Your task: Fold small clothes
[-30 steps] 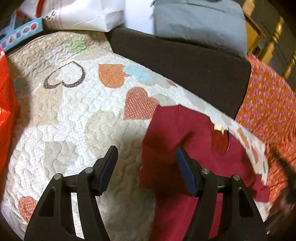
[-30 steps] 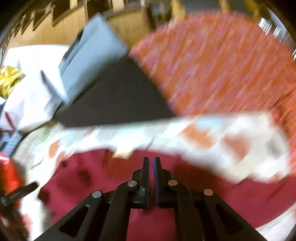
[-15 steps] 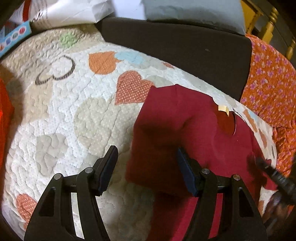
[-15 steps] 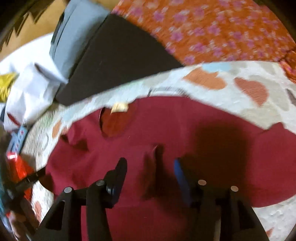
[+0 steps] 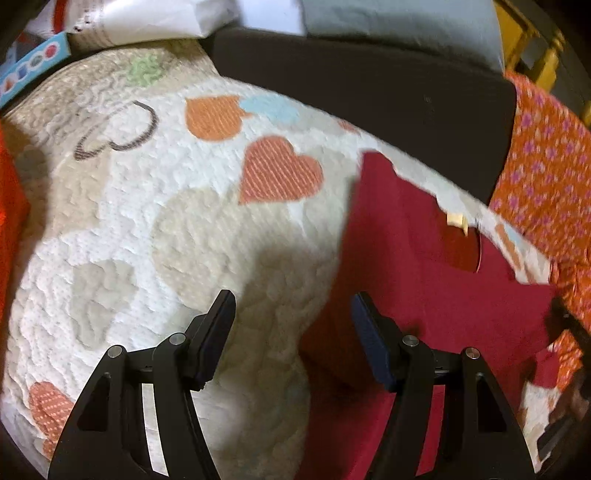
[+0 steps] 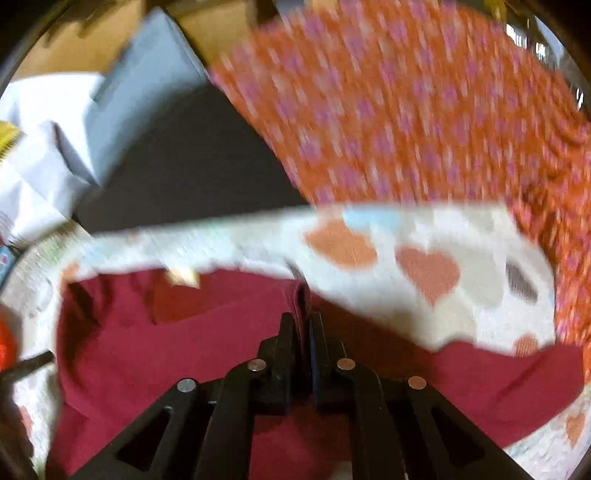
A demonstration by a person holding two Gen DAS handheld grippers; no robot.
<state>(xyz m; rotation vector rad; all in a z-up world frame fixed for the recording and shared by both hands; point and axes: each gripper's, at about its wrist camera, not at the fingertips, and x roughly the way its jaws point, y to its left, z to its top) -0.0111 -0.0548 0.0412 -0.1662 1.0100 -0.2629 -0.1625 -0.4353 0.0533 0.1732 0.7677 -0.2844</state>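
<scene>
The dark red shirt (image 5: 417,280) lies spread on the heart-patterned quilt (image 5: 192,229), filling the area from about 1 o'clock down to 5 o'clock in the left wrist view. The left gripper (image 5: 293,314) hovers over the shirt's left border: its right finger stands above the red cloth, its left finger above bare quilt at about 7 o'clock from the shirt's top corner. Its jaws stand well apart with nothing clamped between them; the shirt's edge runs beneath the gap.

In the right wrist view, which is blurred, the right gripper (image 6: 303,325) sits at the middle of the shirt (image 6: 155,354). Its jaws have just been closing and now stand nearly together, with a raised ridge of red fabric pinched between the fingertips at 12 o'clock from them. The neck opening, with its pale label (image 6: 183,275), lies at about 10 o'clock from those fingertips.

Count: one shirt, one quilt, two grippers. One dark cushion (image 5: 369,103) lies at 12 o'clock beyond the quilt, one grey pillow (image 5: 399,26) behind it, and one orange flowered cloth (image 5: 546,177) at 2 o'clock. One white bag (image 5: 147,18) sits at 11 o'clock, with one blue box with coloured dots (image 5: 33,66) just beside it at 10 o'clock.
</scene>
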